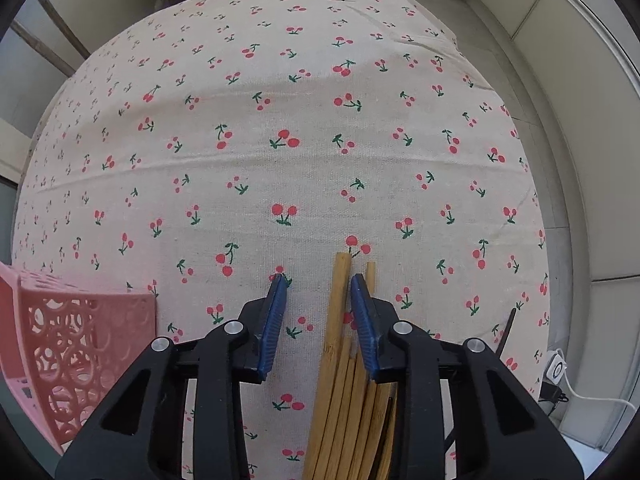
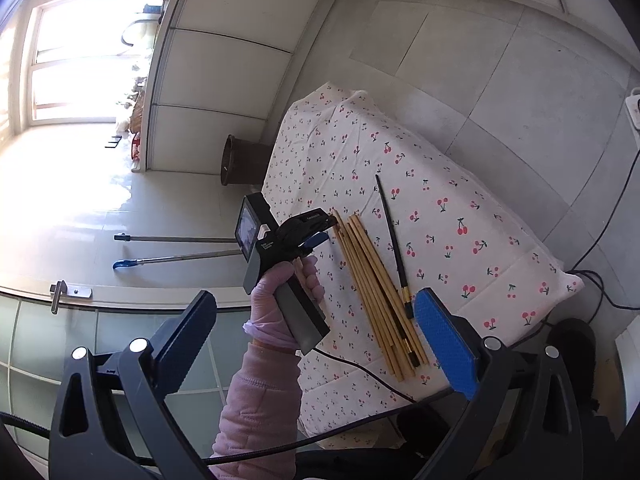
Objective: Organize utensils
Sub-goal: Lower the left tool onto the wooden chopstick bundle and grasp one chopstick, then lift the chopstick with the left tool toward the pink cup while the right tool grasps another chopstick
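Left tool (image 1: 318, 280) astride bamboo chopsticks (image 1: 340, 344)

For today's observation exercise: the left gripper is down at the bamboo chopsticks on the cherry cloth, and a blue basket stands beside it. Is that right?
One detail is wrong: the basket is pink, not blue, as the left wrist view shows. The rest holds: the left gripper is down at the bamboo chopsticks on the cherry cloth, with the basket beside it.

Bright daylight, window (image 2: 76, 60) glare — fisheye-warped edges
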The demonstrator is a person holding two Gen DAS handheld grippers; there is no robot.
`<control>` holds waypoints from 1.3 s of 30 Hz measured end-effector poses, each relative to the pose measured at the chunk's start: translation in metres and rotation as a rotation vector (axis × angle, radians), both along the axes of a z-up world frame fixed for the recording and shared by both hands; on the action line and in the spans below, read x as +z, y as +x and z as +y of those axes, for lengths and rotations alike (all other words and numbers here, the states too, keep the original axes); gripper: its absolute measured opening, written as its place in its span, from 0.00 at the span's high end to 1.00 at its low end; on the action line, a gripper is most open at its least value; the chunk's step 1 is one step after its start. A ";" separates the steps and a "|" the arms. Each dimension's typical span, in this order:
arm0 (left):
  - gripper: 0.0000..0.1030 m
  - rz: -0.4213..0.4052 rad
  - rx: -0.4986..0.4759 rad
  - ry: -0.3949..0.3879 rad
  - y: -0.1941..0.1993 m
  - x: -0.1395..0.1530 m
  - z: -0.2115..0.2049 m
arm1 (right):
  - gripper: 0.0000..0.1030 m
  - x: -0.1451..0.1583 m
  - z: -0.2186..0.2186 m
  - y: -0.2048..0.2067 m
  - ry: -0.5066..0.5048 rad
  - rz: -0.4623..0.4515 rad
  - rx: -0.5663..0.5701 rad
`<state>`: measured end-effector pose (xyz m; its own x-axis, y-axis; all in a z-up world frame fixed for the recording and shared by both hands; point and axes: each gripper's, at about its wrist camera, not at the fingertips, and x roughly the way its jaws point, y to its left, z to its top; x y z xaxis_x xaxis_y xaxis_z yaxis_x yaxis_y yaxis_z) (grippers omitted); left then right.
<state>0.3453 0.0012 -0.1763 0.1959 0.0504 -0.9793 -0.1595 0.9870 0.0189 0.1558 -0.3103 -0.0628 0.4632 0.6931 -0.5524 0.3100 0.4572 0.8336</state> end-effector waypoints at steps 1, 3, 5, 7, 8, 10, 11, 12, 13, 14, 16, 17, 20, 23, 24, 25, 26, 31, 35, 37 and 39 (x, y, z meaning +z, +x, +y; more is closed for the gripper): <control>0.85 0.004 -0.017 0.006 0.004 -0.002 -0.004 | 0.06 -0.002 0.001 0.001 -0.006 0.004 0.000; 0.94 0.004 -0.037 0.019 0.010 -0.008 -0.011 | 0.06 -0.008 0.003 0.005 -0.013 0.018 0.008; 0.94 -0.019 -0.054 0.049 0.010 -0.010 -0.021 | 0.06 -0.015 0.005 0.008 -0.025 0.039 0.013; 0.94 -0.067 -0.061 0.035 0.003 -0.006 -0.025 | 0.06 -0.023 0.009 0.015 -0.042 0.066 0.027; 0.94 -0.095 -0.063 0.034 -0.004 0.000 -0.025 | 0.06 -0.028 0.013 0.020 -0.049 0.076 0.044; 0.94 -0.185 -0.104 0.048 -0.024 0.025 -0.029 | 0.06 -0.035 0.024 0.030 -0.100 0.087 0.075; 0.94 -0.226 -0.127 0.047 -0.036 0.039 -0.030 | 0.06 -0.037 0.033 0.037 -0.161 0.088 0.096; 0.94 -0.275 -0.154 0.040 -0.054 0.057 -0.028 | 0.06 -0.041 0.043 0.042 -0.210 0.082 0.116; 0.94 -0.308 -0.173 0.019 -0.070 0.071 -0.024 | 0.06 -0.045 0.053 0.048 -0.247 0.077 0.147; 0.94 -0.344 -0.193 -0.010 -0.090 0.087 -0.020 | 0.07 -0.052 0.064 0.052 -0.266 0.081 0.181; 0.94 -0.400 -0.216 -0.051 -0.127 0.114 -0.009 | 0.27 -0.066 0.090 0.065 -0.308 0.104 0.266; 0.94 -0.420 -0.226 -0.075 -0.143 0.123 -0.001 | 0.35 -0.071 0.104 0.074 -0.363 0.107 0.307; 0.94 -0.464 -0.265 -0.148 -0.188 0.139 0.021 | 0.52 -0.080 0.132 0.095 -0.474 0.078 0.366; 0.94 -0.485 -0.272 -0.190 -0.218 0.142 0.032 | 0.57 -0.086 0.156 0.114 -0.584 0.033 0.396; 0.94 -0.488 -0.268 -0.210 -0.226 0.141 0.037 | 0.59 -0.088 0.162 0.118 -0.606 0.022 0.408; 0.94 -0.489 -0.264 -0.224 -0.232 0.141 0.042 | 0.63 -0.090 0.169 0.121 -0.635 0.019 0.423; 0.94 -0.494 -0.261 -0.230 -0.235 0.143 0.045 | 0.64 -0.093 0.174 0.124 -0.666 0.019 0.434; 0.94 -0.536 -0.237 -0.267 -0.243 0.156 0.069 | 0.73 -0.104 0.186 0.140 -0.759 0.019 0.449; 0.94 -0.524 -0.213 -0.290 -0.239 0.152 0.083 | 0.73 -0.112 0.194 0.146 -0.767 0.032 0.460; 0.93 -0.520 -0.205 -0.295 -0.238 0.152 0.086 | 0.73 -0.116 0.197 0.150 -0.784 0.039 0.459; 0.93 -0.517 -0.197 -0.301 -0.238 0.152 0.089 | 0.73 -0.116 0.197 0.154 -0.791 0.033 0.455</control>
<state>0.1075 0.0898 -0.0246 0.6253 -0.2985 -0.7211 0.1121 0.9487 -0.2956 0.3098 -0.1130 -0.1788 0.2138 0.2183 -0.9522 -0.0221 0.9756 0.2187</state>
